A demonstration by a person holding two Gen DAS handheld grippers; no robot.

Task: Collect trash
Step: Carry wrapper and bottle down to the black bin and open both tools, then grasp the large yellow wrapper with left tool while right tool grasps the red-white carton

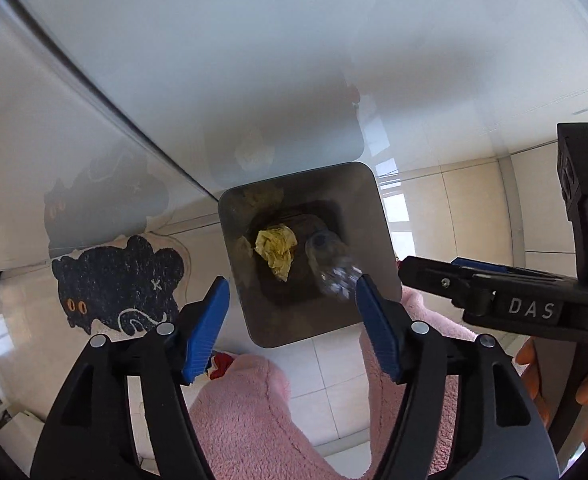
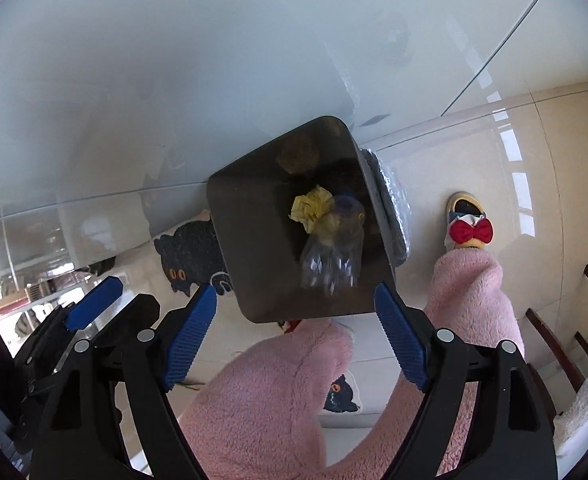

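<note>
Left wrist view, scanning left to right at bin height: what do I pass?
Black cat mat → yellow crumpled paper in the bin → clear plastic bottle in the same bin → right gripper

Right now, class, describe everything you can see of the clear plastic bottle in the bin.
The clear plastic bottle looks crumpled and see-through, with glints on its lower part and a bluish cap end. It lies tilted inside the dark square bin, beside the crumpled yellow paper, seemingly overlapping it. Neither tool touches it; it is slightly blurred.
</note>
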